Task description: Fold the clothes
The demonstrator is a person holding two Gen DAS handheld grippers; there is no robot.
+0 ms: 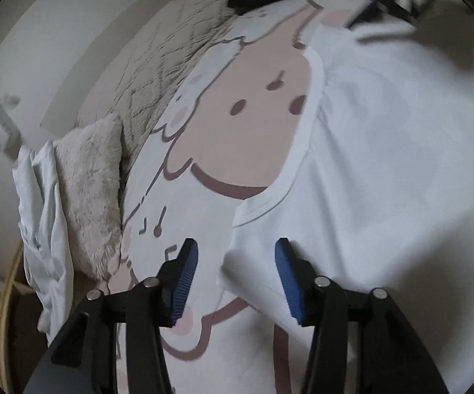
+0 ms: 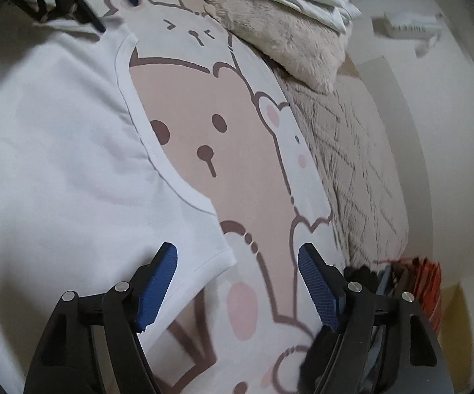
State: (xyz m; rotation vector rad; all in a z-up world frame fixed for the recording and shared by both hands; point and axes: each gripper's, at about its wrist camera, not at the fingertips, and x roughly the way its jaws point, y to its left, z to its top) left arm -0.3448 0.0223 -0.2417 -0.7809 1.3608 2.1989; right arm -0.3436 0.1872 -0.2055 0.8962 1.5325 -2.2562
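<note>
1. Two grippers, both mine, hang over the bed, each with its blue pads apart and nothing pinched between them.
2. My left gripper (image 1: 237,275) stands part open. The hem corner of the white shirt (image 1: 384,164) lies below the gap between its pads, and neither pad presses the cloth.
3. My right gripper (image 2: 237,282) stands wider. The shirt's (image 2: 56,147) other corner lies by its left pad, with the printed sheet showing under the rest of the gap.
4. The shirt lies spread flat on the bear sheet (image 1: 253,124), smooth, with one straight stitched edge running across the bear's face (image 2: 210,151).
5. In the left view the shirt fills the right side of the frame; in the right view it fills the left side. So it lies between my two hands.
6. At the top of the left view my right gripper's dark frame shows blurred at the shirt's far edge; the left one shows likewise at the top left of the right view.
7. A furry pillow (image 1: 89,197) sits beside the sheet, on a shaggy grey blanket (image 2: 361,164).
8. A crumpled pale cloth (image 1: 40,229) lies against the pillow; in the right view it rests on top of the pillow (image 2: 289,42).
9. Some dark and orange items (image 2: 417,275) sit at the bed's edge near my right gripper; I cannot tell what they are.
</note>
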